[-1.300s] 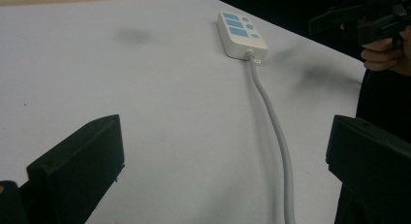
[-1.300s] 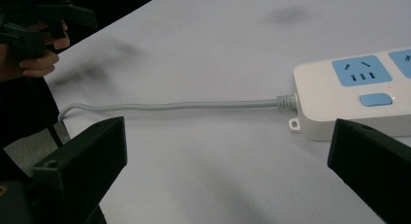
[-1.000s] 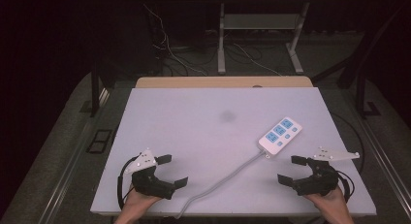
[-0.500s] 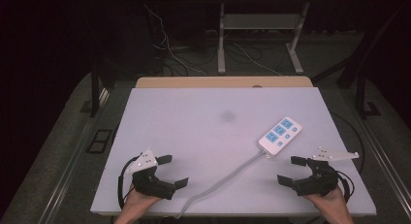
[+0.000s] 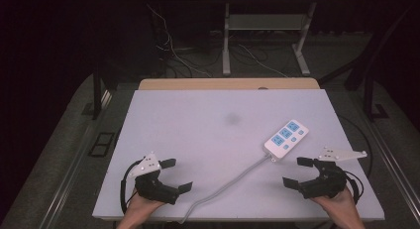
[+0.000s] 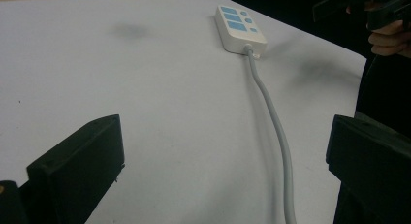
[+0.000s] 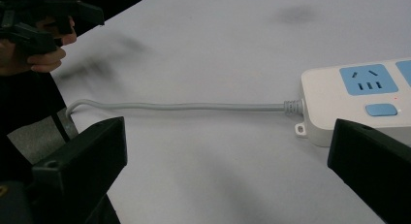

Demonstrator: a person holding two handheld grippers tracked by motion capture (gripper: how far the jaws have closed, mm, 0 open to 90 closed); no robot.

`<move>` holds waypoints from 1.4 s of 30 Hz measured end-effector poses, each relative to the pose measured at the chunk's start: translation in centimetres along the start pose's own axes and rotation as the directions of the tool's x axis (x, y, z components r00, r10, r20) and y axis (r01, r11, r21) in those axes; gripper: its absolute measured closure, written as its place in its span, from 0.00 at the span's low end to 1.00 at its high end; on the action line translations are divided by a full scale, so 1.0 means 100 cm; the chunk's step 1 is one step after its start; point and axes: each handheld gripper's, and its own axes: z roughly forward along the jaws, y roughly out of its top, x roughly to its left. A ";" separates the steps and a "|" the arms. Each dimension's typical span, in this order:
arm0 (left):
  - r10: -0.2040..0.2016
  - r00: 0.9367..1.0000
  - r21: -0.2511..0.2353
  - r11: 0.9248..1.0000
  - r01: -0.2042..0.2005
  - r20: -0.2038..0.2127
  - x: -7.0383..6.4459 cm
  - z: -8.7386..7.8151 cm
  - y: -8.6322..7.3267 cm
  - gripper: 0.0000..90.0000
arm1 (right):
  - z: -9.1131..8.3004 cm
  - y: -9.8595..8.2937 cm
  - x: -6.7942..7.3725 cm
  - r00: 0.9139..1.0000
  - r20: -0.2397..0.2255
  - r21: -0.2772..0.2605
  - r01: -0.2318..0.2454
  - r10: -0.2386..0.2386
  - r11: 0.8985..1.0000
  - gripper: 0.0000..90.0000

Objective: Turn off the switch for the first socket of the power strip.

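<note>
near the power strip (image 5: 286, 138), right gripper (image 5: 299, 173) gaping wide, holding nothing; left gripper (image 5: 174, 175) likewise; could snag grey cord (image 5: 233, 182), dragging strip off table (image 5: 188, 120).

A broad white rectangular tabletop (image 5: 198, 140) with a faint dark smudge (image 5: 232, 119) near its middle, a light wooden strip (image 5: 228, 84) along its far edge, a grey metal table frame (image 5: 227, 40) beyond, loose cables (image 5: 173, 55) on the dark floor.
</note>
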 end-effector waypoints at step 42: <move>0.000 1.000 0.000 1.000 0.000 -0.008 0.001 -0.001 -0.001 0.00 | 0.002 0.045 -0.029 0.999 0.014 0.113 0.033 -0.035 0.993 0.00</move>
